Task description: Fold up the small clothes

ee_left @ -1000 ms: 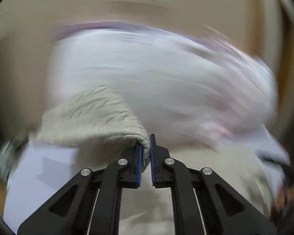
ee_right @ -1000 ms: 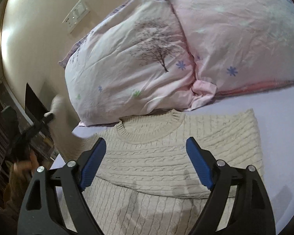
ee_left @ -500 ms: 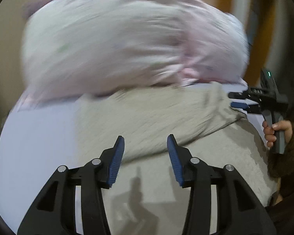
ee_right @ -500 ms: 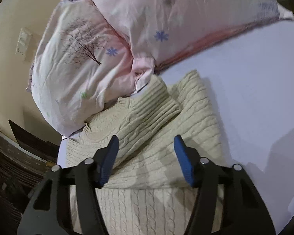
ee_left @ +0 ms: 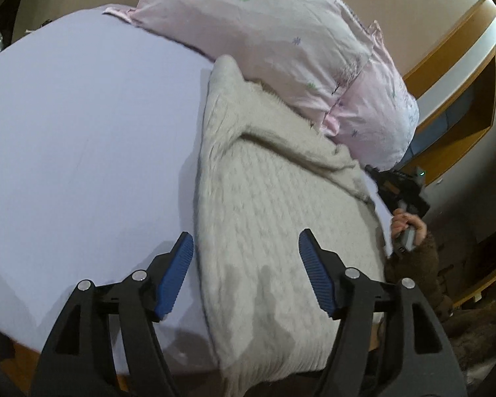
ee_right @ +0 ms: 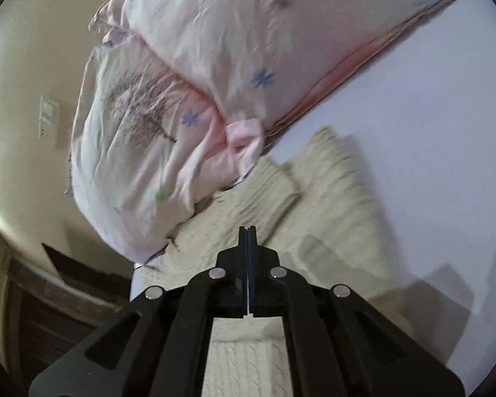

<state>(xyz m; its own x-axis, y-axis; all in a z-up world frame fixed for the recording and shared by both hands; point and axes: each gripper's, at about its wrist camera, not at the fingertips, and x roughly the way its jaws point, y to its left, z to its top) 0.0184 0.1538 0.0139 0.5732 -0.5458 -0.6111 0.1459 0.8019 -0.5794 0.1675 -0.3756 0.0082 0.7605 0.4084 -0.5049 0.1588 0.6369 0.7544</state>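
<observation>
A cream cable-knit sweater lies on the lavender bed sheet, its sleeves folded in over the body. My left gripper is open and empty, hovering above the sweater's lower left edge. My right gripper is shut with nothing visible between its fingers, hovering over the sweater near the folded sleeve. The right gripper also shows in the left wrist view, held in a hand at the sweater's right side.
Two pink pillows with a tree and flower print lie against the wall just beyond the sweater's collar. A wall switch is on the wall. A wooden shelf is at the right.
My left gripper let go of the sleeve, opened wide and swung over the sweater's left edge. My right gripper went from wide open to fully shut and moved closer to the sweater.
</observation>
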